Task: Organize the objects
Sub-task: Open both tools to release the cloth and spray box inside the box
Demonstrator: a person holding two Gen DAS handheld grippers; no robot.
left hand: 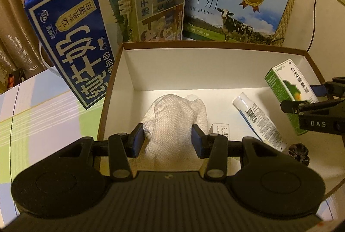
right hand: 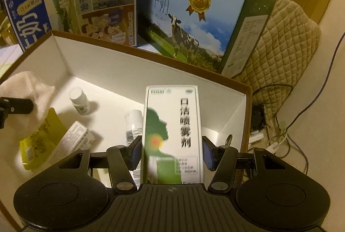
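Tongs on the left (left hand: 167,141) are gripping a white cloth (left hand: 174,117) over the open box (left hand: 215,52), pads pressing both of its sides. Right tongs (right hand: 171,153) are clamping a green and white carton (right hand: 172,134) above the box's right part. A tube (left hand: 258,122) and small bottle (right hand: 80,101) are lying inside.

Left claw (left hand: 167,137) clamped on load; right claw (right hand: 171,151) likewise.
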